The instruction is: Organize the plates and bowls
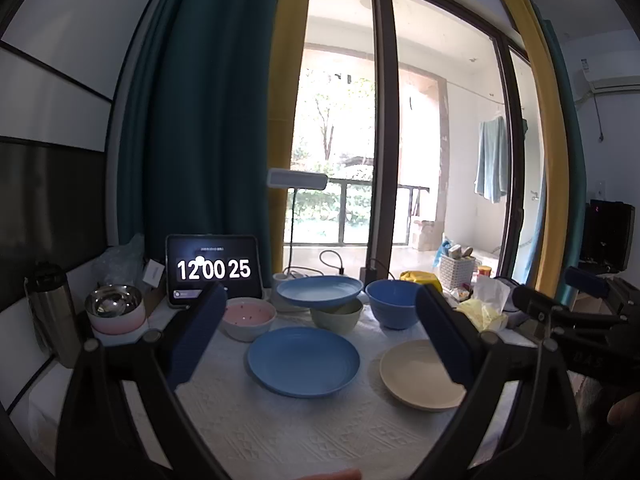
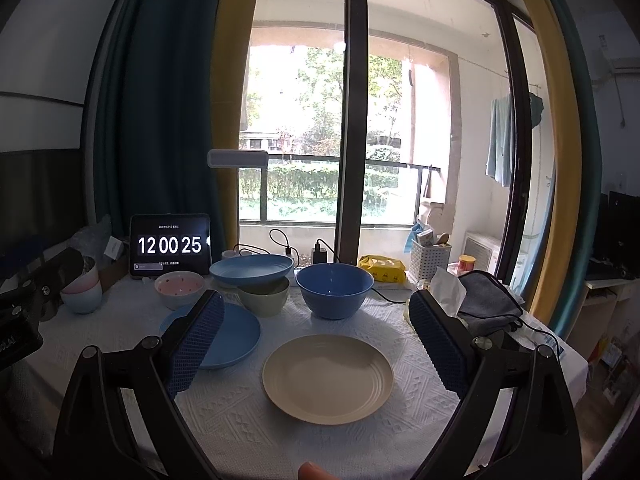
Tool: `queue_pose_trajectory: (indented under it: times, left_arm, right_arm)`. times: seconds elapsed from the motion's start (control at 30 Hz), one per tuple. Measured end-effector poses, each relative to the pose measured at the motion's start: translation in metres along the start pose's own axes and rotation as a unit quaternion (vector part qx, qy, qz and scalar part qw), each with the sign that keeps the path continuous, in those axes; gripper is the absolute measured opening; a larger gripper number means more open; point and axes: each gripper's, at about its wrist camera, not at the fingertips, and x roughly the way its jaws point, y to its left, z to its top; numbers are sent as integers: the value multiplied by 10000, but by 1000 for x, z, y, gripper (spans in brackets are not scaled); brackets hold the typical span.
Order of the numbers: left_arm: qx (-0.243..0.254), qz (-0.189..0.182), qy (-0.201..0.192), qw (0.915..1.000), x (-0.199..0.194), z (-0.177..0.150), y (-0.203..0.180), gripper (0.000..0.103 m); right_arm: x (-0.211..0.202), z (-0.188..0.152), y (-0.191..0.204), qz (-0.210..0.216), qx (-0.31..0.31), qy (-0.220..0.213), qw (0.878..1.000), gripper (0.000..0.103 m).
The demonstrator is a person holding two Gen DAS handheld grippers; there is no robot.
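Note:
A blue plate (image 1: 303, 360) (image 2: 232, 336) lies flat on the white tablecloth, with a cream plate (image 1: 416, 376) (image 2: 328, 378) to its right. Behind them a second blue plate (image 1: 319, 291) (image 2: 251, 269) rests tilted on a green bowl (image 1: 337, 317) (image 2: 265, 299). A blue bowl (image 1: 394, 303) (image 2: 334, 289) stands right of that, a pink bowl (image 1: 249, 317) (image 2: 180, 287) left of it. My left gripper (image 1: 320, 340) hangs open above the blue plate. My right gripper (image 2: 316, 340) hangs open above the cream plate. Both hold nothing.
A tablet clock (image 1: 214, 270) (image 2: 170, 246) stands at the back left. Stacked bowls (image 1: 116, 312) (image 2: 82, 290) and a steel flask (image 1: 52, 312) sit at the far left. Tissues (image 2: 446, 290), a grey cloth (image 2: 486, 300), a white basket (image 2: 430, 258) and cables crowd the right.

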Motion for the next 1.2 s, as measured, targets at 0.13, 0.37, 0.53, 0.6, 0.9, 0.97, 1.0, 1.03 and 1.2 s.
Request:
queue_pose_trajectory:
  times: [0.13, 0.37, 0.53, 0.6, 0.9, 0.97, 1.0, 1.03, 1.2]
  left_arm:
    - [-1, -10, 8, 10000, 1, 1, 1, 96]
    - [0, -12, 11, 10000, 1, 1, 1, 96]
    - [-1, -9, 11, 10000, 0, 0, 1, 96]
    - [4, -13, 15, 10000, 1, 0, 0, 96]
    - [3, -10, 12, 10000, 1, 1, 1, 96]
    - [5, -14, 14, 10000, 1, 1, 1, 96]
    - [7, -17, 17, 10000, 1, 0, 0, 96]
    - [7, -17, 16, 10000, 1, 1, 0, 96]
    - [42, -47, 56, 10000, 3, -3, -3, 96]
  right_arm:
    - [0, 0, 0, -5, 4, 4, 10000, 95]
    - [0, -1, 0, -10, 1, -2, 10000, 95]
    - [1, -3, -1, 7, 13, 15, 10000, 95]
    - [1, -4, -1, 7, 17, 19, 10000, 95]
    - [2, -4, -1, 5, 18, 25, 10000, 95]
    - [2, -4, -1, 3, 20, 30, 10000, 95]
    - [2, -4, -1, 7, 24, 32, 10000, 95]
    - [2, -4, -1, 9, 29, 34, 10000, 95]
    - [3, -6, -2, 21, 53, 61, 10000, 95]
